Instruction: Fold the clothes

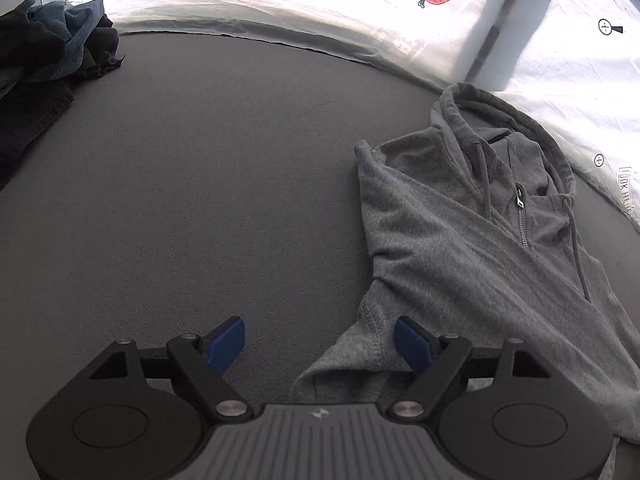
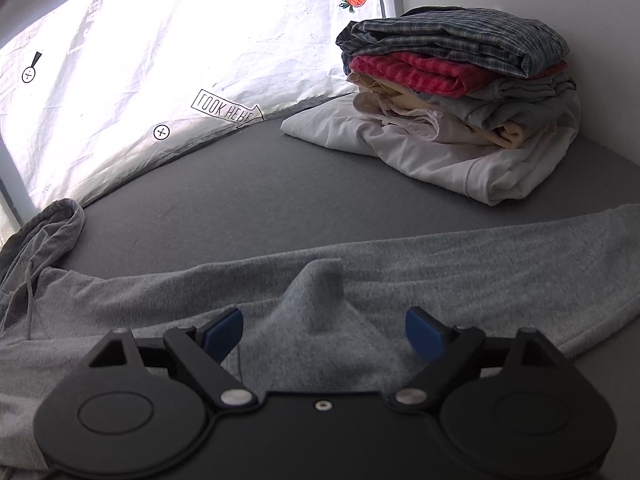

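Left wrist view: left gripper (image 1: 320, 340) spread wide and holding nothing, low over the grey mat (image 1: 200, 200) at the edge of a grey hoodie (image 1: 460, 248), which lies zipped with one sleeve laid across its chest; a loose dark heap of clothes (image 1: 52, 48) sits far left, seemingly yet to be folded. Right wrist view: right gripper (image 2: 324, 332) also wide and empty above a pinched ridge in the hoodie, other sleeve (image 2: 500, 248) stretched out flat, so this fold looks partway; a folded stack (image 2: 460, 88) stands behind.
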Demonstrator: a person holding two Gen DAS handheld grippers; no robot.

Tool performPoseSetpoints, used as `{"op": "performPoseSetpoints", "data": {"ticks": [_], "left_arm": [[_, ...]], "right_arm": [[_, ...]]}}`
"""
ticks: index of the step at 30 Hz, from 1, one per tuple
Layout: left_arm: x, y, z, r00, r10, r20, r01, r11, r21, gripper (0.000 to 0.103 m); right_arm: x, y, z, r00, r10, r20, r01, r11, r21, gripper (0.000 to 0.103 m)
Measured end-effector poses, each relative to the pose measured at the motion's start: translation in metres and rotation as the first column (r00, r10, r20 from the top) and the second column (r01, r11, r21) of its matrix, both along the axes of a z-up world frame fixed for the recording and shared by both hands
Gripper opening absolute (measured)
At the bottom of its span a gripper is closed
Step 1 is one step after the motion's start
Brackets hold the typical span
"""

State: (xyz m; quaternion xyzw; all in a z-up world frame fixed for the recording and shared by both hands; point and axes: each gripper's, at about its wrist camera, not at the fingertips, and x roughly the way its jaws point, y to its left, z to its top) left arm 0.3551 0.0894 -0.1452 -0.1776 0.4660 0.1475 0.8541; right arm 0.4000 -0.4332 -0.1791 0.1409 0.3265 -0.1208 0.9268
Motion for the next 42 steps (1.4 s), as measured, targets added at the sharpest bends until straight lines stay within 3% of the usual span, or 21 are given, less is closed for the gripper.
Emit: {"op": "performPoseSetpoints", "data": {"ticks": [3,6,8,11,15,18,20,24,30,32,36,42], "left_arm": [[-0.004,0.0,-0.003,1.0,-0.006,0.002,0.006,1.0,0.009,0.085],[-0.001,-0.008,-0.006,0.999,-0.047,-0.009,0.048,0.998,0.044,0.094],[0.002,-0.017,-0.01,0.996,-0.086,-0.021,0.088,0.993,0.08,0.099],[0.001,-0.021,-0.012,0.995,-0.099,-0.017,0.1,0.99,0.104,0.103],[0.0,-0.027,-0.015,0.994,-0.111,-0.01,0.111,0.985,0.133,0.103],[-0.001,-0.03,-0.017,0.993,-0.12,-0.006,0.119,0.981,0.155,0.103],[-0.003,-0.032,-0.018,0.992,-0.127,-0.001,0.125,0.978,0.167,0.103],[-0.004,-0.033,-0.018,0.989,-0.145,0.004,0.142,0.974,0.175,0.103],[-0.003,-0.034,-0.018,0.987,-0.159,-0.002,0.157,0.971,0.179,0.103],[-0.004,-0.035,-0.019,0.987,-0.159,0.003,0.156,0.97,0.186,0.103],[-0.005,-0.034,-0.019,0.986,-0.167,0.007,0.162,0.969,0.187,0.103],[-0.007,-0.034,-0.02,0.981,-0.191,0.021,0.183,0.964,0.194,0.103]], "right_arm": [[-0.009,-0.003,0.006,1.0,-0.023,0.021,0.022,0.997,0.067,0.077],[-0.008,0.0,0.008,0.999,0.02,-0.025,-0.019,0.998,0.059,0.063],[-0.008,0.0,0.01,0.998,0.041,-0.039,-0.038,0.997,0.066,0.038],[-0.01,-0.003,0.014,0.997,0.062,-0.036,-0.058,0.994,0.096,0.02],[-0.013,-0.008,0.019,0.997,0.074,-0.02,-0.07,0.986,0.153,0.012],[-0.018,-0.019,0.023,0.999,0.028,0.02,-0.032,0.952,0.304,0.011],[-0.024,-0.032,0.018,0.998,-0.048,0.037,0.023,0.871,0.492,0.011],[-0.042,-0.054,-0.004,0.975,-0.218,0.04,0.096,0.577,0.811,0.011],[-0.065,-0.046,-0.034,0.926,-0.378,0.008,0.076,0.207,0.975,0.011],[-0.066,-0.035,-0.04,0.927,-0.376,-0.009,0.063,0.131,0.989,0.011],[-0.061,-0.012,-0.036,0.945,-0.326,-0.007,0.04,0.093,0.995,0.011],[-0.037,0.028,-0.014,0.977,-0.202,0.071,-0.048,0.114,0.992,0.011]]}}
